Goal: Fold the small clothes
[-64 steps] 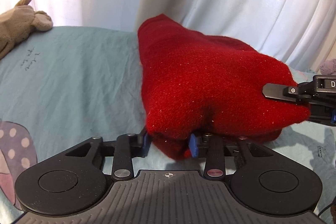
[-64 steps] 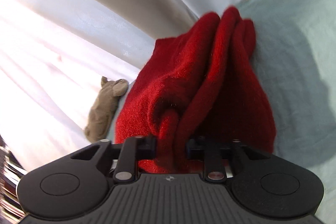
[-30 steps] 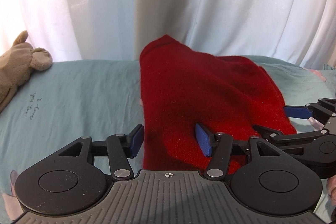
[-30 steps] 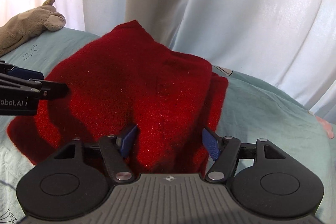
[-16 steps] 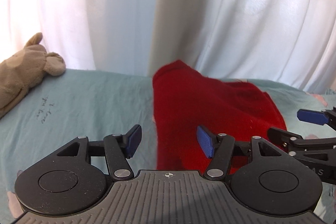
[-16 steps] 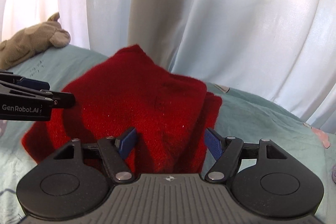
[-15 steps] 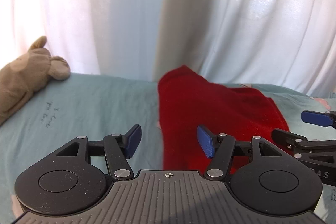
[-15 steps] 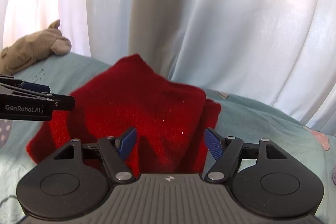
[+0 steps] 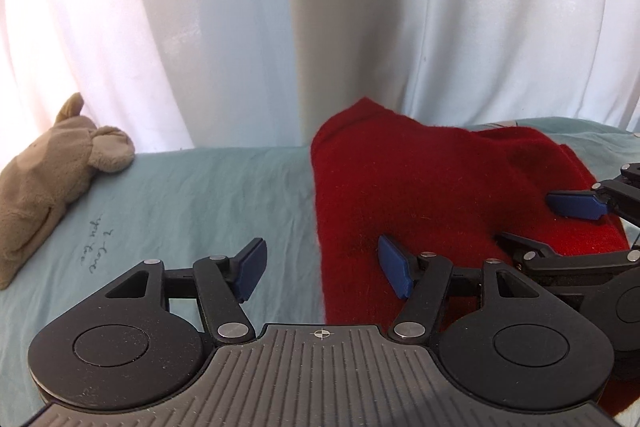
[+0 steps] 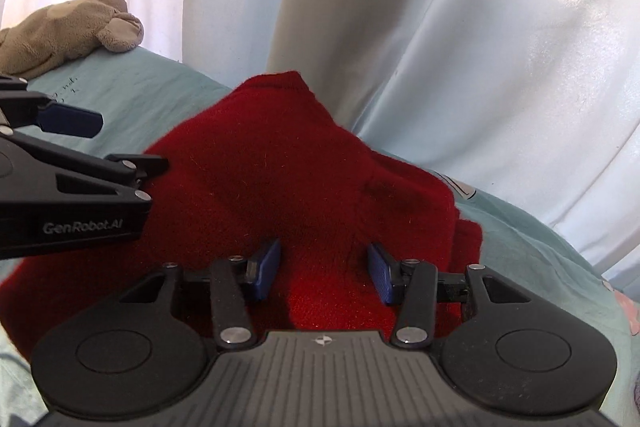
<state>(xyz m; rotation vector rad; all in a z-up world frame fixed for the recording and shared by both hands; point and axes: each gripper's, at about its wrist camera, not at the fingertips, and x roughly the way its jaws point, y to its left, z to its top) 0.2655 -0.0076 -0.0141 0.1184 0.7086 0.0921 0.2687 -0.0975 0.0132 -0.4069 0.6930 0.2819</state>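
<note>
On the teal sheet (image 9: 192,187) my red knit garment (image 9: 420,195) lies folded; left gripper (image 9: 320,269) gapes empty, right gripper (image 10: 324,269), jaws just narrowing, grips nothing. Any further tidying looks minor.

The place looks like a bedroom in a home. The work surface is soft and covered with a pale teal cotton bedsheet (image 9: 192,195) that wrinkles like bedding and carries small handwritten-style print and cartoon motifs near its edges. Close behind it hang sheer white curtains (image 9: 440,19) in long folds, lit from behind by daylight as at a window. A beige plush stuffed animal (image 9: 48,163) lies at the far left of the sheet against the curtain, and a folded dark red fleece garment (image 9: 420,187) rests on the bedding.
</note>
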